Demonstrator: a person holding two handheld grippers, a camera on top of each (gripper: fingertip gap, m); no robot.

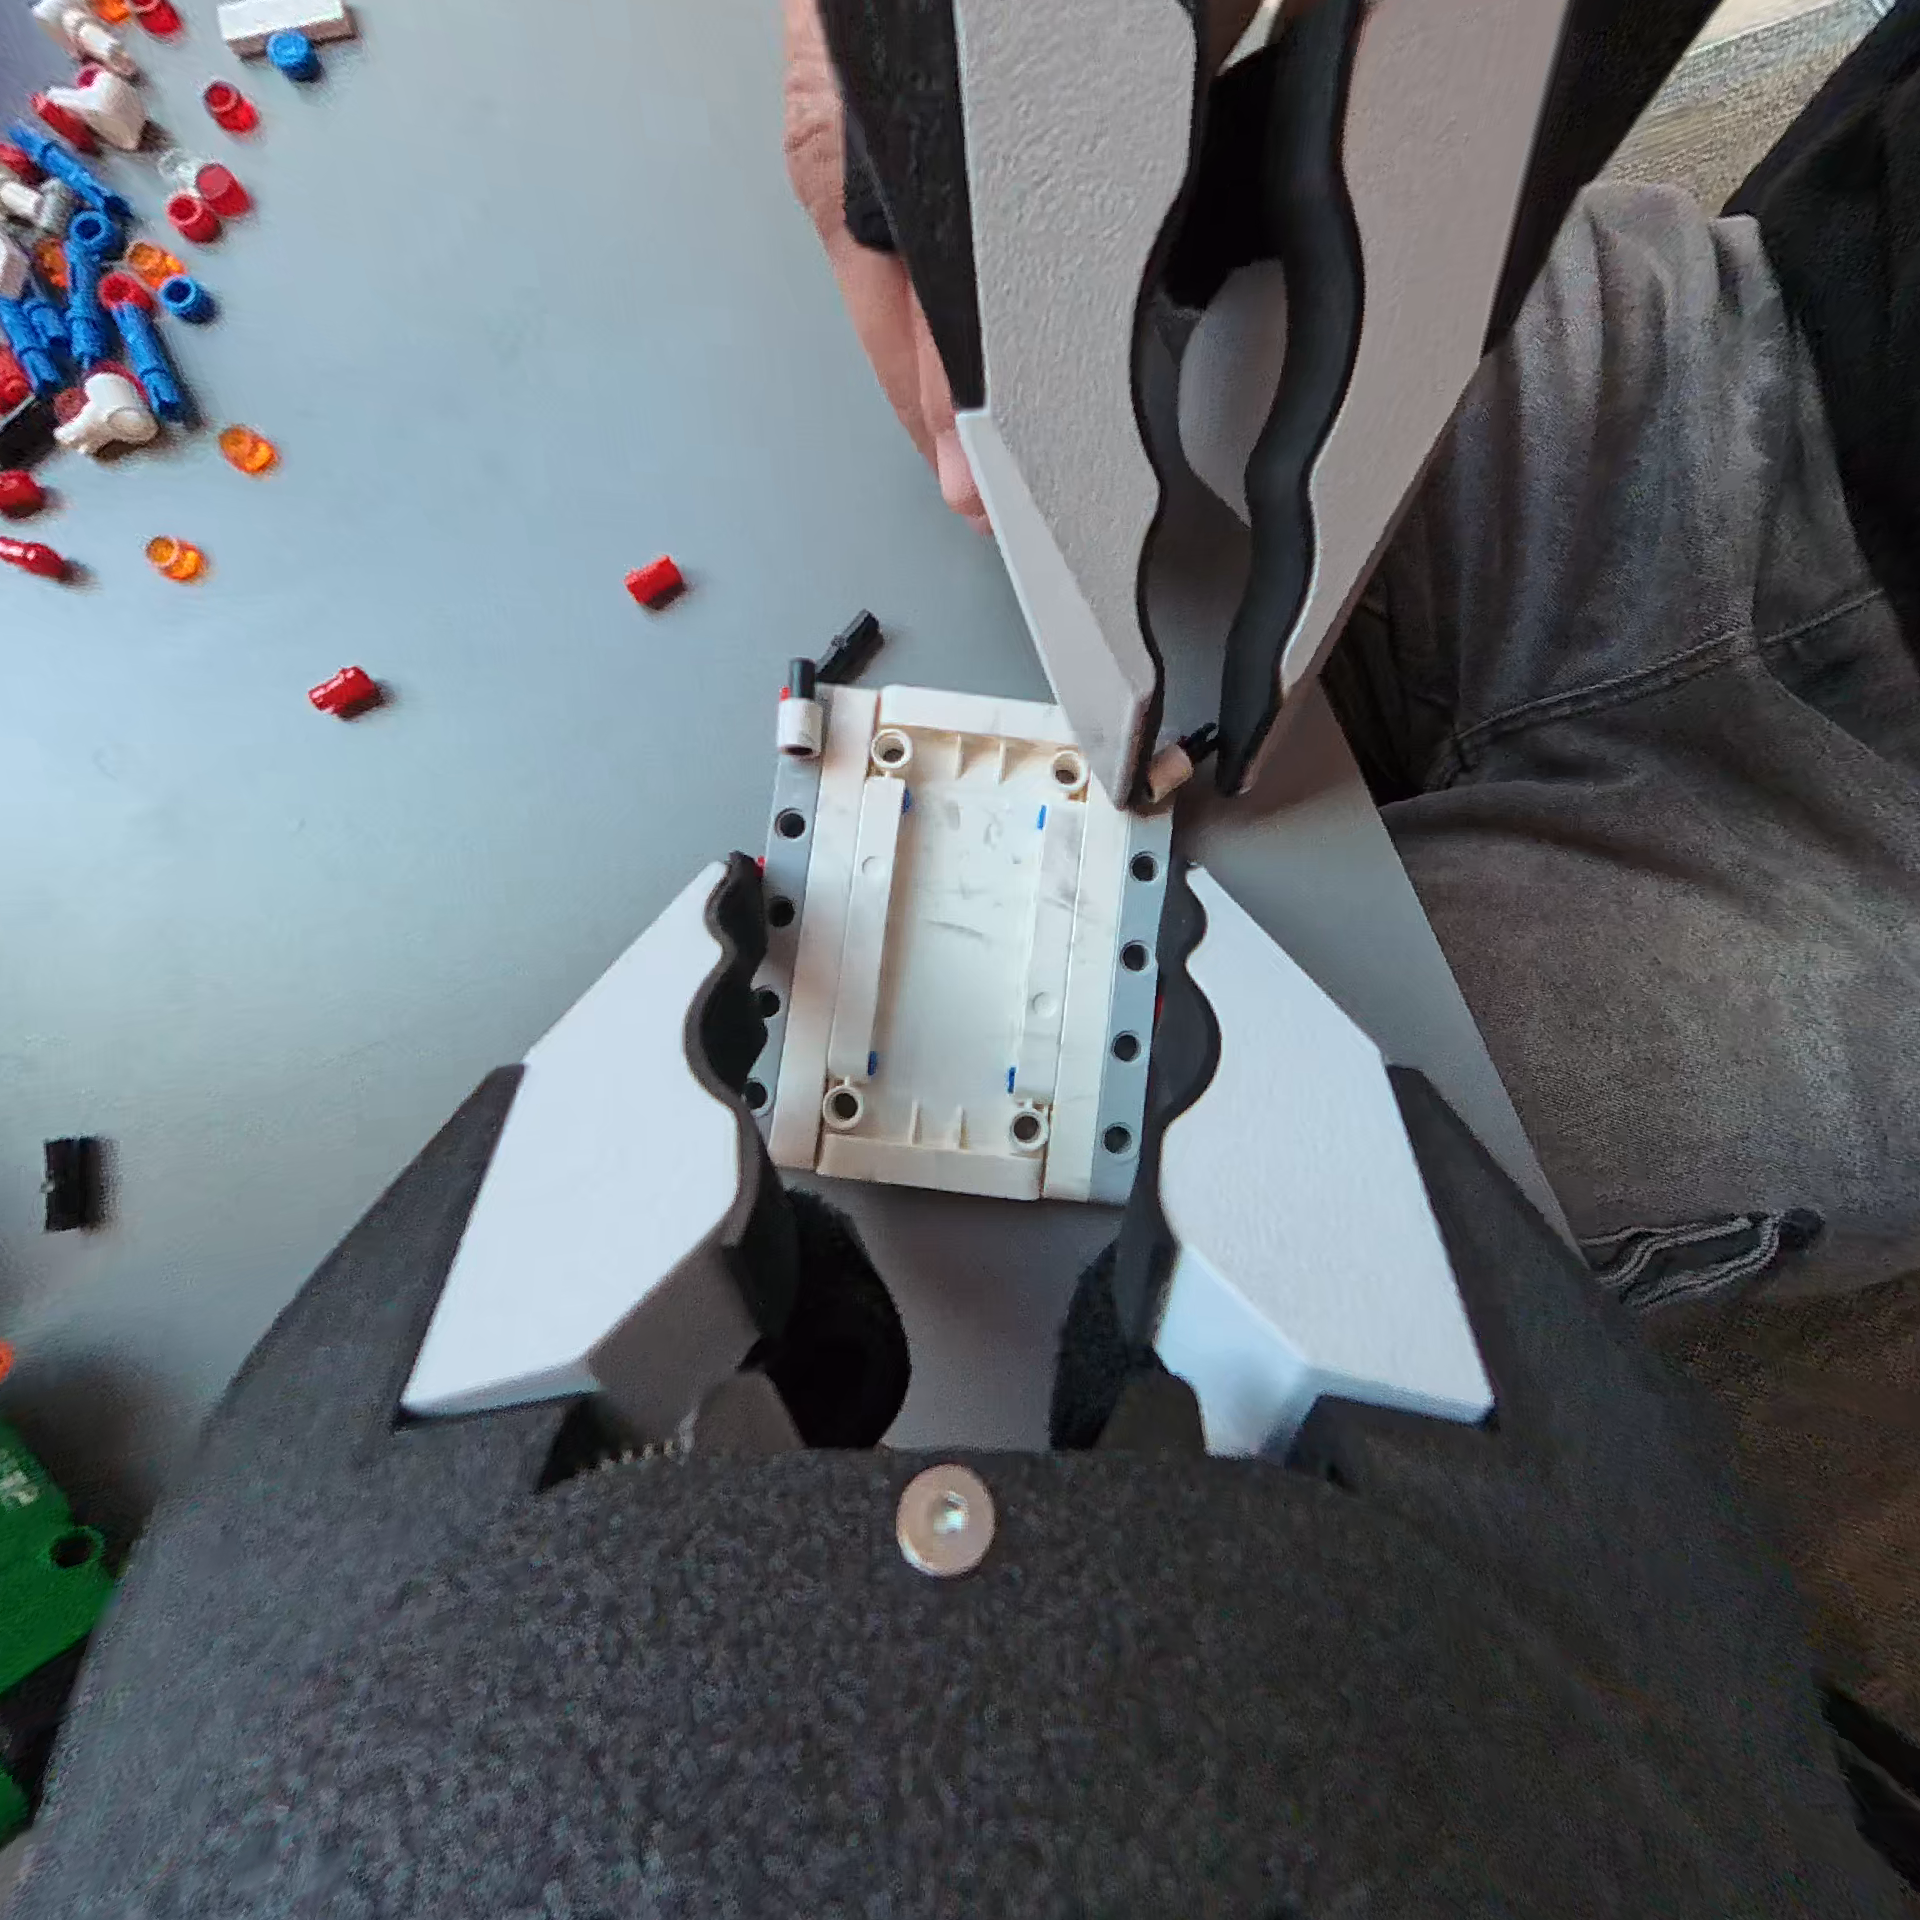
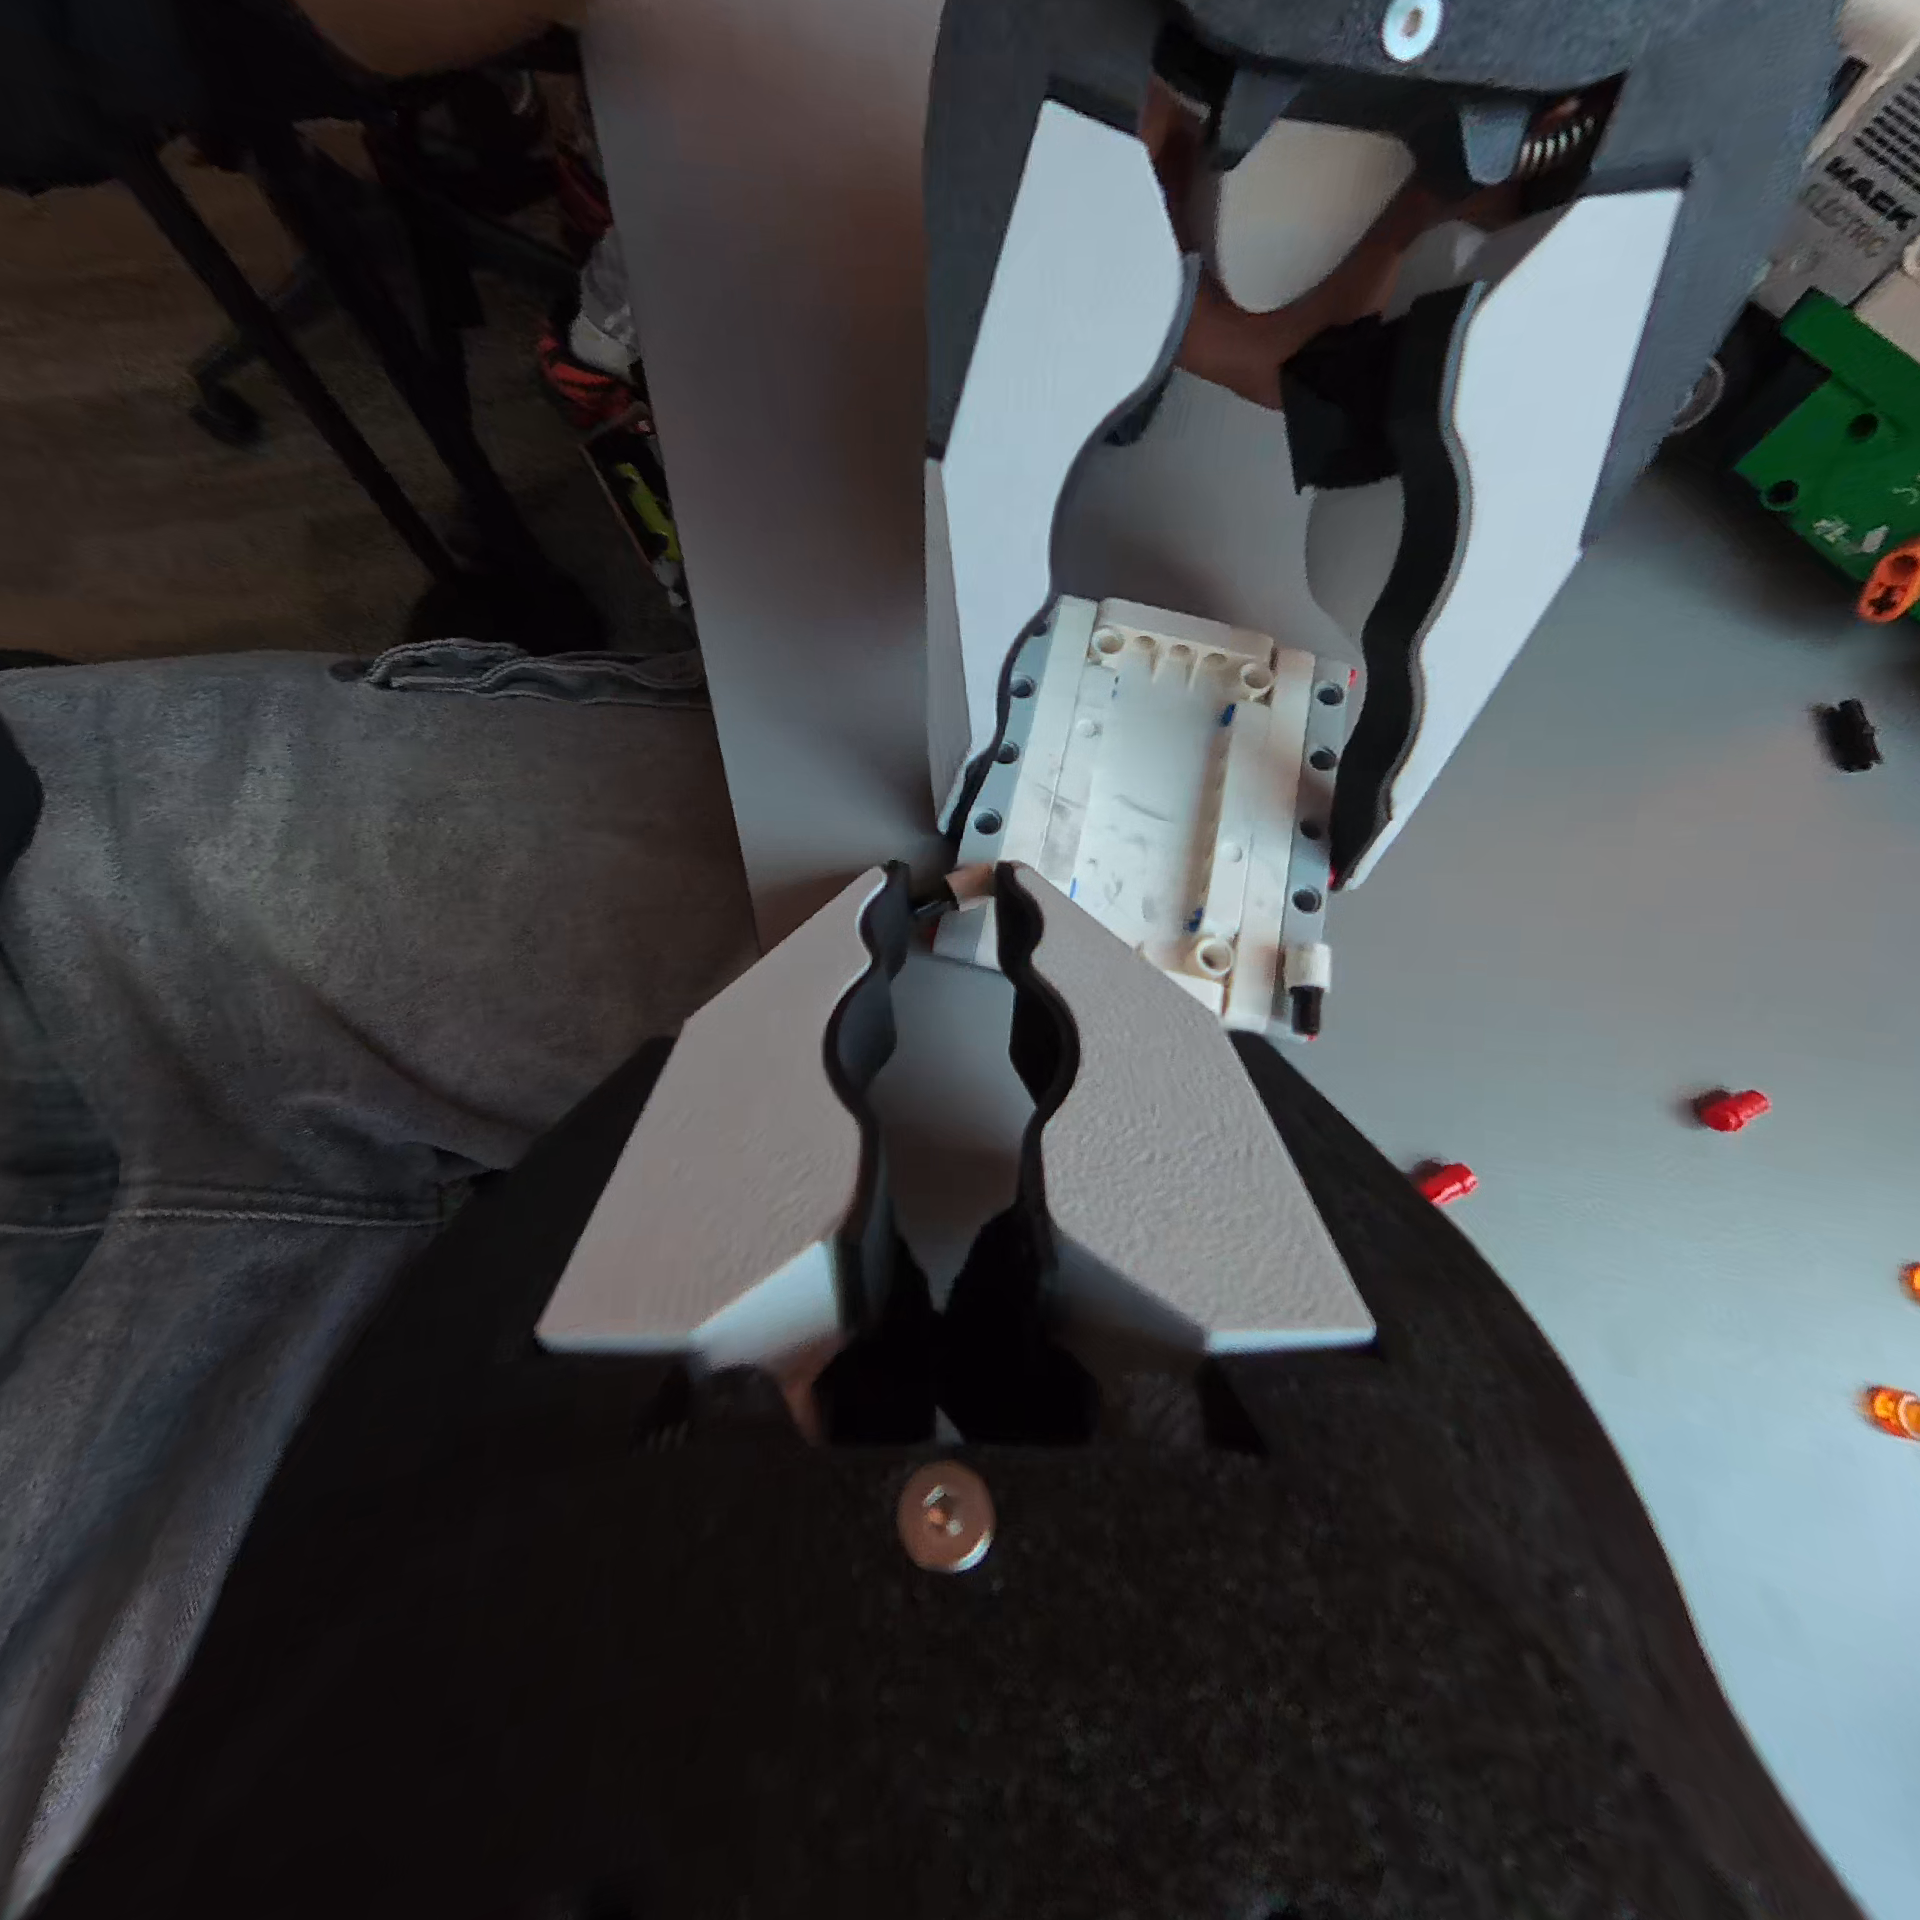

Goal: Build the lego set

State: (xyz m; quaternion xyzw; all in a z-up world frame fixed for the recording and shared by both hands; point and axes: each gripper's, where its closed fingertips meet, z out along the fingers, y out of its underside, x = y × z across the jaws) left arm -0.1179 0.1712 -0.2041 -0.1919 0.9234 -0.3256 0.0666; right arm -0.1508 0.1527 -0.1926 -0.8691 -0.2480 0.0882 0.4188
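Note:
A white lego assembly (image 1: 956,956) with grey holed beams along both sides lies on the grey table (image 1: 499,831). My left gripper (image 1: 961,883) is shut on it, one finger on each grey beam. My right gripper (image 1: 1190,784) comes in from the far side and is shut on a small tan pin with a black end (image 1: 1179,764), right at the assembly's far right corner. In the right wrist view, my right gripper (image 2: 948,883) holds the pin (image 2: 951,896) against the near corner of the assembly (image 2: 1153,800). A white bush on a black pin (image 1: 800,717) sits at the other far corner.
A pile of loose blue, red, white and orange pieces (image 1: 94,260) lies at the far left. Single red pieces (image 1: 655,580) and a black piece (image 1: 73,1182) lie scattered. A green built part (image 2: 1839,457) stands beside the left gripper. The table edge and a person's grey trousers (image 1: 1662,831) are to the right.

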